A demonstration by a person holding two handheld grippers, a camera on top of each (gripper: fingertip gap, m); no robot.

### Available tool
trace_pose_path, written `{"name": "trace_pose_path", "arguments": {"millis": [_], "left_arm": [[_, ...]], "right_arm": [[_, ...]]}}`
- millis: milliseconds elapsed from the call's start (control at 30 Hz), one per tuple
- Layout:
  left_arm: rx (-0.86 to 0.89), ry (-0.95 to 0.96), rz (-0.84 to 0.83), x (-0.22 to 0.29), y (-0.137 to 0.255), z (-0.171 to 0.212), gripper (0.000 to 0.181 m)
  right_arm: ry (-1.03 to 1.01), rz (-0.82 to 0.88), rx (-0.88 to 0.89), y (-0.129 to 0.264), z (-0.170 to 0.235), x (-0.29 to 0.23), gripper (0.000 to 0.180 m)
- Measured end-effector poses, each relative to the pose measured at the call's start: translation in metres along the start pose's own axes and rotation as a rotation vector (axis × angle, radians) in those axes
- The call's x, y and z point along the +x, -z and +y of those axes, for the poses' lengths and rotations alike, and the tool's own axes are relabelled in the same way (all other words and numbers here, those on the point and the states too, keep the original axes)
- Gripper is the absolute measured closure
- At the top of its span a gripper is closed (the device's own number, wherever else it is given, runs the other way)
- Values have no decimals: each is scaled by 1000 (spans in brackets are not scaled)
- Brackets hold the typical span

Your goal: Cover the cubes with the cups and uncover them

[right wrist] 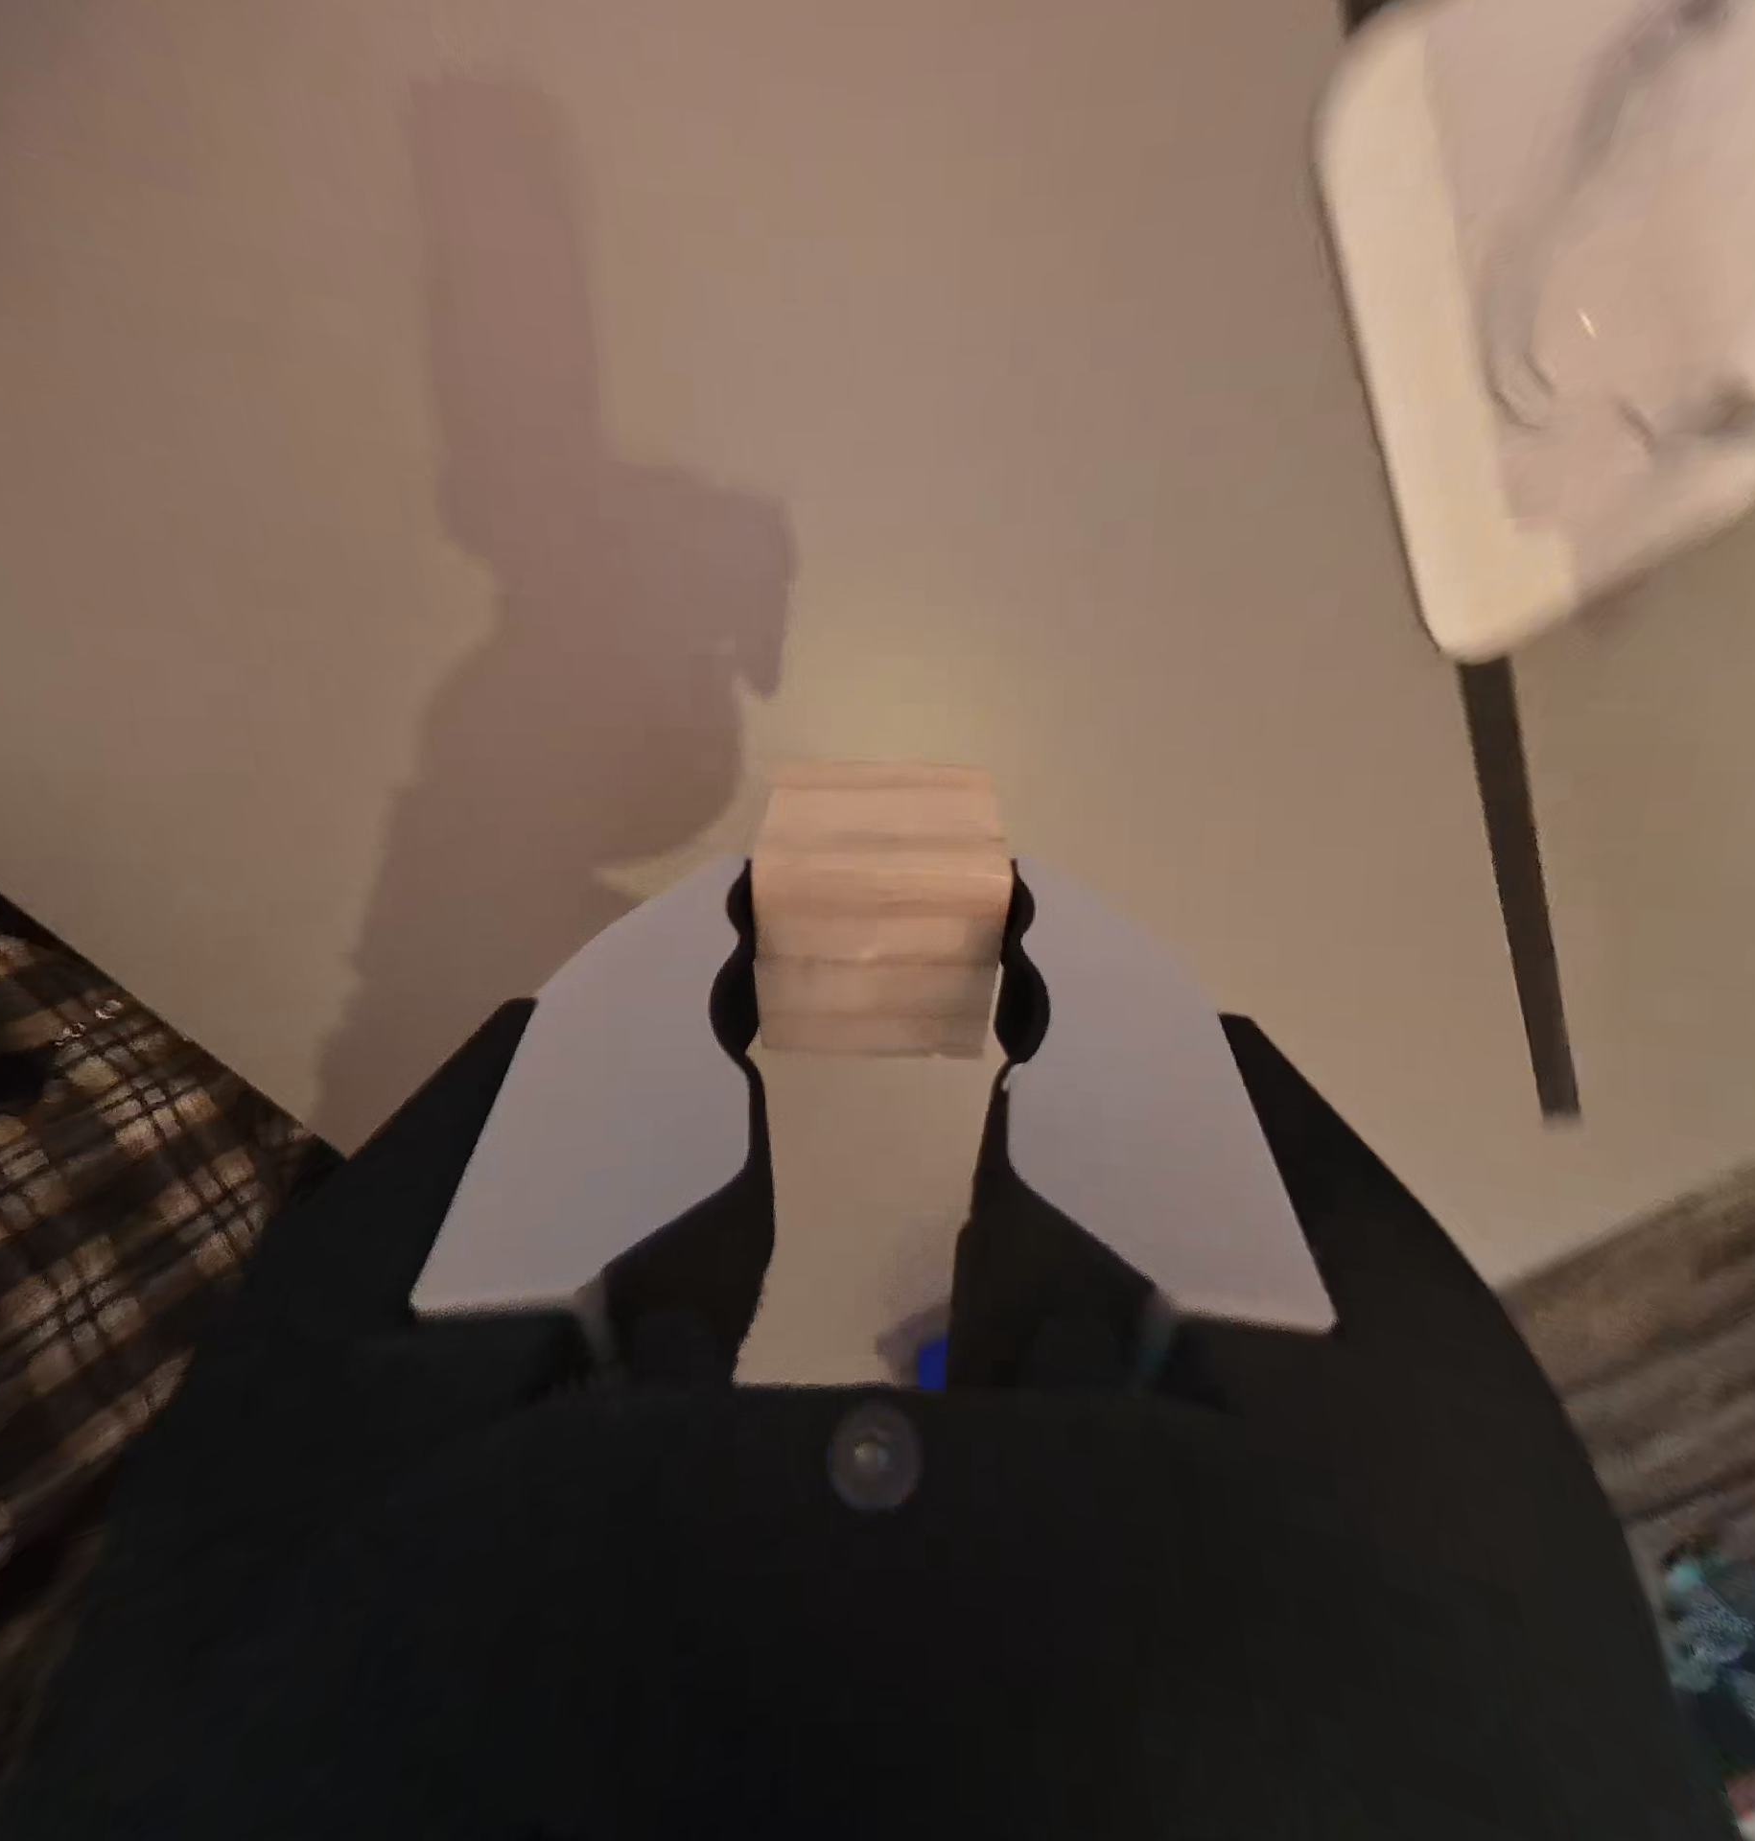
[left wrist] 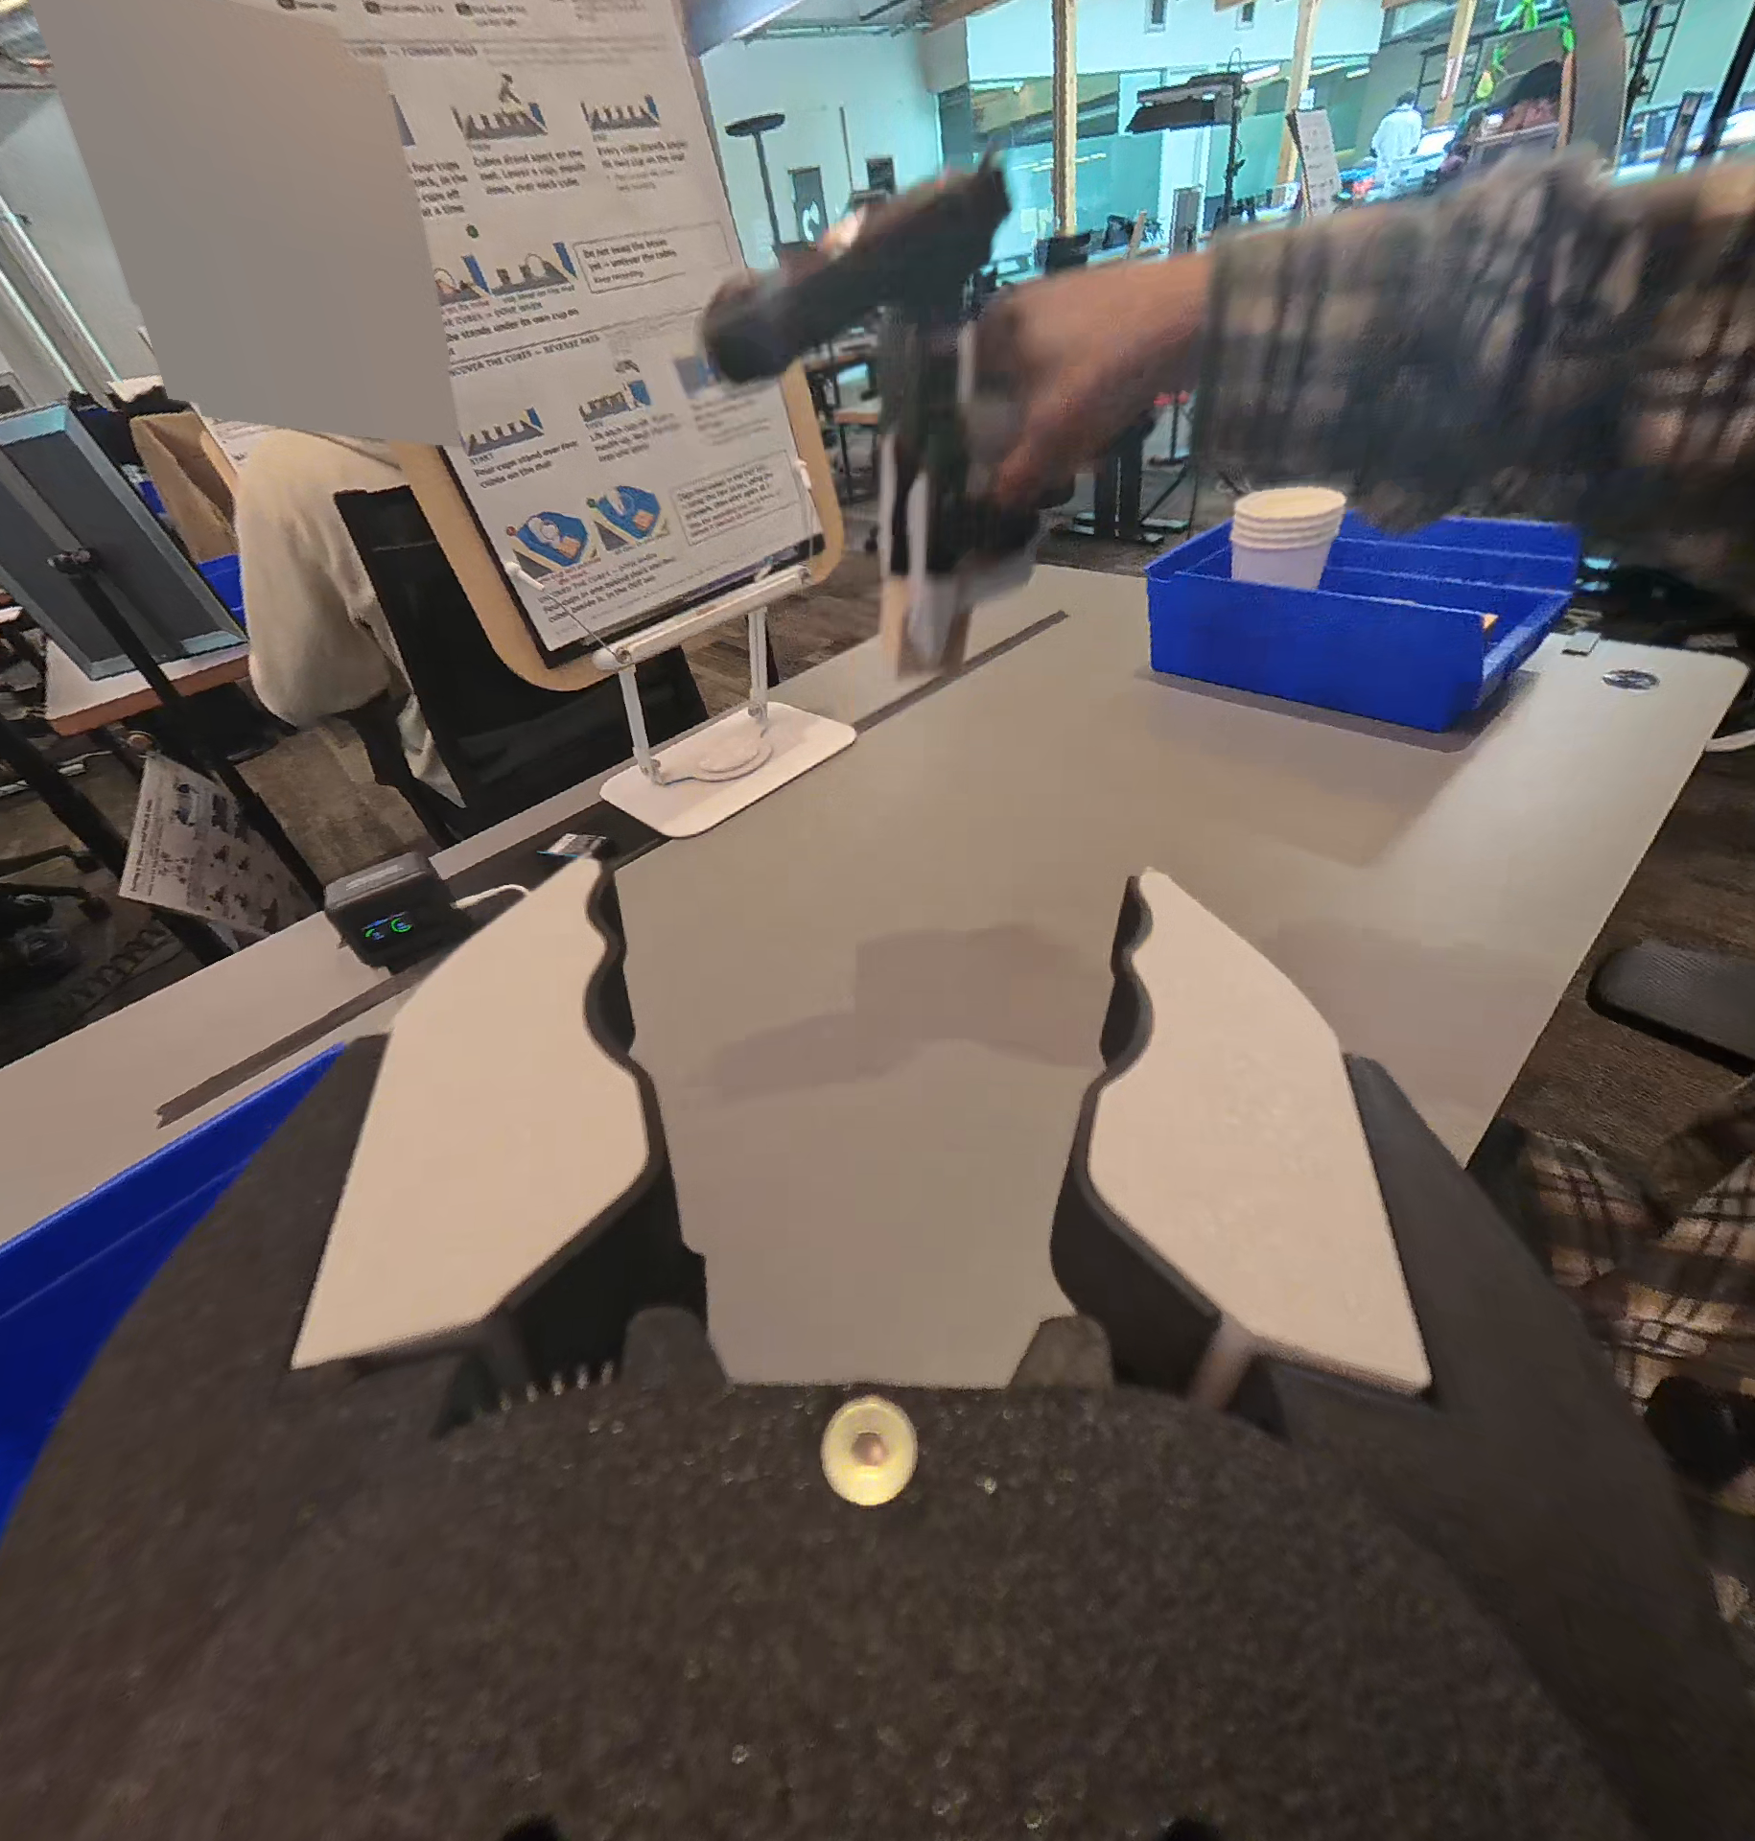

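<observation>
The right hand-held gripper (right wrist: 874, 946) grasps a wooden cube (right wrist: 878, 912) above the bare counter (right wrist: 1103, 498), pointing down at it. The left hand-held gripper (left wrist: 869, 1006) hangs released and empty; stacked cups (left wrist: 1287, 533) wait in the blue bin (left wrist: 1352, 648) at the counter's far right corner.

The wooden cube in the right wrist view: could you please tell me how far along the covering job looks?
Early, it seems. Done: nothing covered that I can see. In hand: the right gripper is shut on the pale wooden cube, held above the grey table. Left: the stack of white paper cups sits nested in the blue plastic bin; the left gripper is open and empty.
</observation>
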State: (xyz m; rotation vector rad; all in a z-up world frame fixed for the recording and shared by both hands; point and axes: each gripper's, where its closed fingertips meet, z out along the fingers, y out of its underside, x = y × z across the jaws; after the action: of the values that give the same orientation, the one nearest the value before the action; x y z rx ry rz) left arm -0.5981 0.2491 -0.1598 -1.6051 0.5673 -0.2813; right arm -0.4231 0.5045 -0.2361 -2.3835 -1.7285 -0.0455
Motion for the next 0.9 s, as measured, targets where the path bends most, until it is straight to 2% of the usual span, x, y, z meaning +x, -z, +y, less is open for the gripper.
{"name": "trace_pose_path", "arguments": {"millis": [200,367,500,633,900], "left_arm": [[-56,6,49,11,-24,11,88],[-79,4,68,18,-37,16,88],[-99,-5,80,24,-44,18,88],[-119,-10,91,29,-48,22,88],[-125,-4,99,29,-51,25,88]], "right_arm": [[-356,131,-9,76,159,86,135],[-611,150,-26,91,284,109,134],[-764,144,-56,73,362,115,134],[-874,79,-86,32,411,111,134],[-958,29,-158,-42,455,105,135]]}}
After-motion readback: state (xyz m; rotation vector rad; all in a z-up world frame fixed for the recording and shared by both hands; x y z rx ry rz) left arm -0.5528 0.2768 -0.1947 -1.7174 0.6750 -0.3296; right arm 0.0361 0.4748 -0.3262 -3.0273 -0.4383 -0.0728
